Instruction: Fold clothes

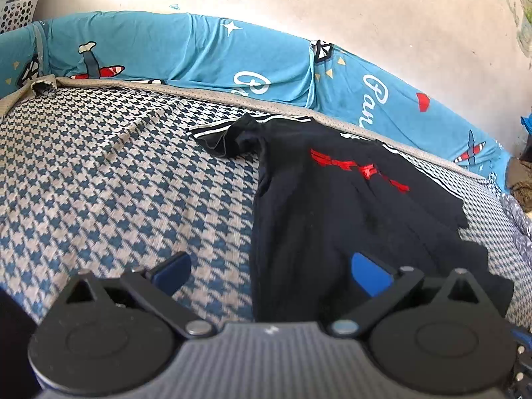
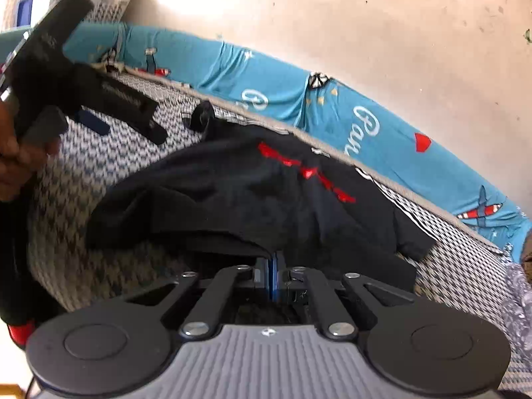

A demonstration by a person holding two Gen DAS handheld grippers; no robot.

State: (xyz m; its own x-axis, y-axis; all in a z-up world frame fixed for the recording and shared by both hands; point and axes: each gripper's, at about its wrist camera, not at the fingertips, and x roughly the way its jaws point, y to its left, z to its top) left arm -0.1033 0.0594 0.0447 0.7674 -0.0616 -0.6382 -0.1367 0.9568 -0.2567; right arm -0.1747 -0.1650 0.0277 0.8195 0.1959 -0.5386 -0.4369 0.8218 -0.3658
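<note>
Seen from the left wrist, a black T-shirt (image 1: 349, 206) with a red chest print is spread on a houndstooth-patterned bed cover (image 1: 109, 179), its white-striped sleeve lying toward the far edge. The left gripper (image 1: 271, 271) is held above the cloth with its blue pads set wide apart — nothing is caught between them, though the shirt's near hem lies below the right-hand finger. A turquoise printed sheet (image 1: 206, 53) is draped along the plastered wall behind the bed, and a white perforated basket (image 1: 18, 6) is glimpsed at the upper left.

From the right wrist, the right gripper (image 2: 273, 266) is shown pressed together on the near edge of the T-shirt (image 2: 252, 193), whose fabric is drawn up into a fold at the pads. The left gripper (image 2: 129, 126) is seen at the upper left — gripped by a hand (image 2: 20, 156) — with its fingers parted above the bed cover (image 2: 465, 266).
</note>
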